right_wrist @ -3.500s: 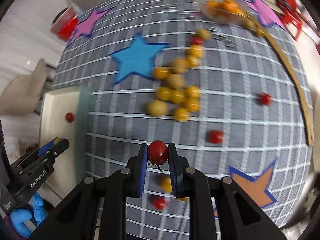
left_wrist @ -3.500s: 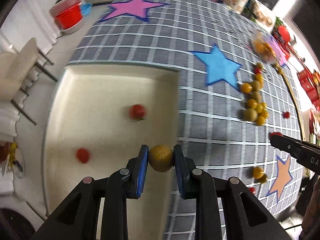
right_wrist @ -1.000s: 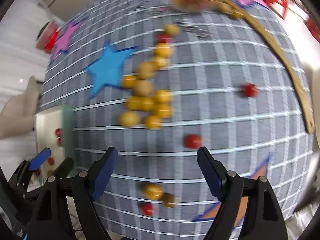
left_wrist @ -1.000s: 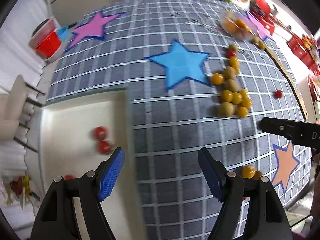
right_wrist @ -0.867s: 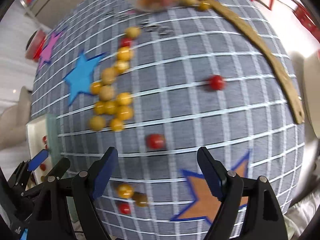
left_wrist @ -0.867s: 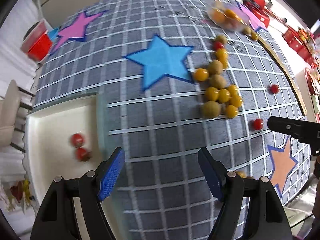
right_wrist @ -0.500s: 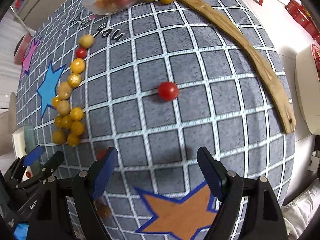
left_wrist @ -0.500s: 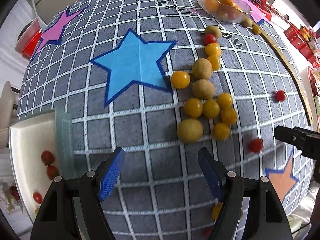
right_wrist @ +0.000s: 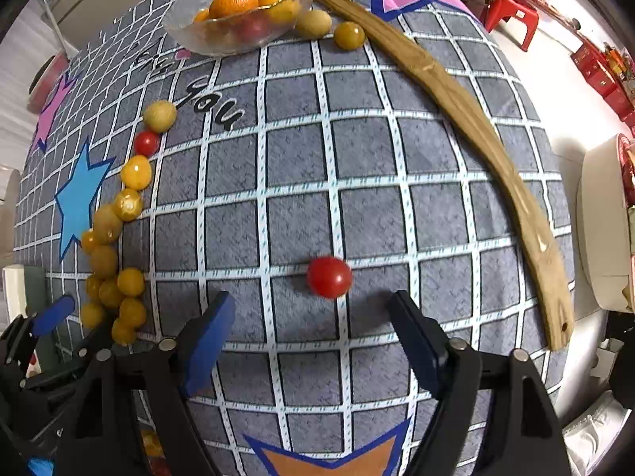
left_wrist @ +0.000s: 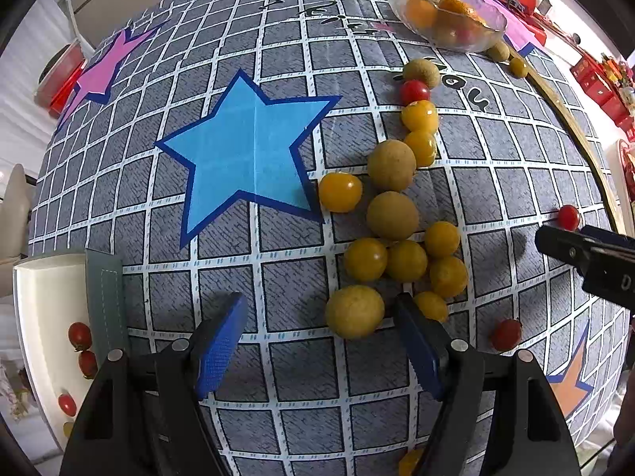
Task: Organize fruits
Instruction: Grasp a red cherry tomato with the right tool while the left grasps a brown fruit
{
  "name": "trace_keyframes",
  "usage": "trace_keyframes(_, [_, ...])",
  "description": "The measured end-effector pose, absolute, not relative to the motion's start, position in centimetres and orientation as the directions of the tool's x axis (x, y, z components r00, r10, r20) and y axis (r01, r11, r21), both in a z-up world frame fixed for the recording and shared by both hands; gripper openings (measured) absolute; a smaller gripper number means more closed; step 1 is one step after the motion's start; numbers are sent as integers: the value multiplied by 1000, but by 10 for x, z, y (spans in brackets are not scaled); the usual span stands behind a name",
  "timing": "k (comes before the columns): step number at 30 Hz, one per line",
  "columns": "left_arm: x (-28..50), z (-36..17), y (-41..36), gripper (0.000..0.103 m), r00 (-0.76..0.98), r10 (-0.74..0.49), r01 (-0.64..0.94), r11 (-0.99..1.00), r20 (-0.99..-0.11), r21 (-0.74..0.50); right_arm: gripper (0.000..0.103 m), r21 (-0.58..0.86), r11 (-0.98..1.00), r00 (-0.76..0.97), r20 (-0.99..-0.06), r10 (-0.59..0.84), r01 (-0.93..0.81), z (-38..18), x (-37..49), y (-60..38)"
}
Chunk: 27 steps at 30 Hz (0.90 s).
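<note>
- Here we see the left gripper (left_wrist: pixel 317 341) pointing down at the checked cloth (left_wrist: pixel 278 63), jaws wide apart and holding nothing; a yellow-green fruit (left_wrist: pixel 354 311) sits just ahead of them, close to the right finger — whether it touches, we cannot tell.
- Beyond it, a cluster of yellow and tan fruits (left_wrist: pixel 397 238) trails toward a glass bowl (left_wrist: pixel 444 12) of oranges.
- White tray (left_wrist: pixel 43 317) at the left edge, cut off by the frame; three red tomatoes (left_wrist: pixel 79 335) show inside, and one more object at the rim is too small to identify.
- Right gripper (right_wrist: pixel 309 333): jaws have just been narrowing but stand well apart, nothing gripped. A red tomato (right_wrist: pixel 329 277) lies on the cloth just ahead of the gap, touching neither finger.
- Another red tomato (left_wrist: pixel 505 334) sits partly behind the left gripper's right finger.
- Wooden strip (right_wrist: pixel 476 139) curves along the far edge; its upper end is hidden behind the bowl.
- Fruits under the gripper bodies — only slivers visible.
</note>
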<state>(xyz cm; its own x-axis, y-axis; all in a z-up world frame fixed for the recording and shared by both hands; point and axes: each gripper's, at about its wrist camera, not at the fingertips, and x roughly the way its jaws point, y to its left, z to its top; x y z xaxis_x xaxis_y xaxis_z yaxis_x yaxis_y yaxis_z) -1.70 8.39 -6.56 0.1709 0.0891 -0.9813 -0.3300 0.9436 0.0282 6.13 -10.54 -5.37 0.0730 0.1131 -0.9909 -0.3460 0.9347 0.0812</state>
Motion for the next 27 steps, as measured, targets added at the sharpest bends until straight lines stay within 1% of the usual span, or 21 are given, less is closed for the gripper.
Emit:
trace_keyframes(1, [-15,-65,82,76,170,88,-330,943,-981,28,72,73,934,79,-991,107,-348,-53,64,-104])
trace_keyframes(2, [-17,-64,80,70,173,85,-331,943,-981,23,62,63,933,89,-991,100,-354,-49,62,-101])
trace_keyframes(3, [-17,-63,79,66,176,79,-331,943,-981,17,57,58,932,96,-991,98,-359,-49,62,-100])
trace_keyframes(5, [-20,-59,75,50,181,78,-327,945,-980,15,34,59,930,99,-990,101,-364,-46,65,-96])
trace_keyframes(6, [-20,-57,73,39,184,76,-321,947,-980,13,28,61,929,99,-990,104,-365,-45,67,-93])
trace_keyframes(7, [-18,-55,70,33,189,66,-310,951,-980,4,21,72,929,94,-989,113,-362,-43,71,-81])
trace_keyframes(8, [-17,-54,67,30,190,62,-301,954,-980,2,21,86,930,89,-988,125,-357,-41,70,-83])
trace_keyframes(12, [-15,-49,55,30,200,36,-293,956,-979,-24,21,159,930,68,-979,192,-332,-38,68,-94])
trace_keyframes(18, [-29,-30,56,30,224,4,-300,952,-974,-65,21,187,919,52,-975,218,-346,-29,54,-103])
trace_keyframes(27, [-65,-10,66,30,234,18,-309,949,-972,-57,21,219,901,37,-967,251,-373,-17,12,-91])
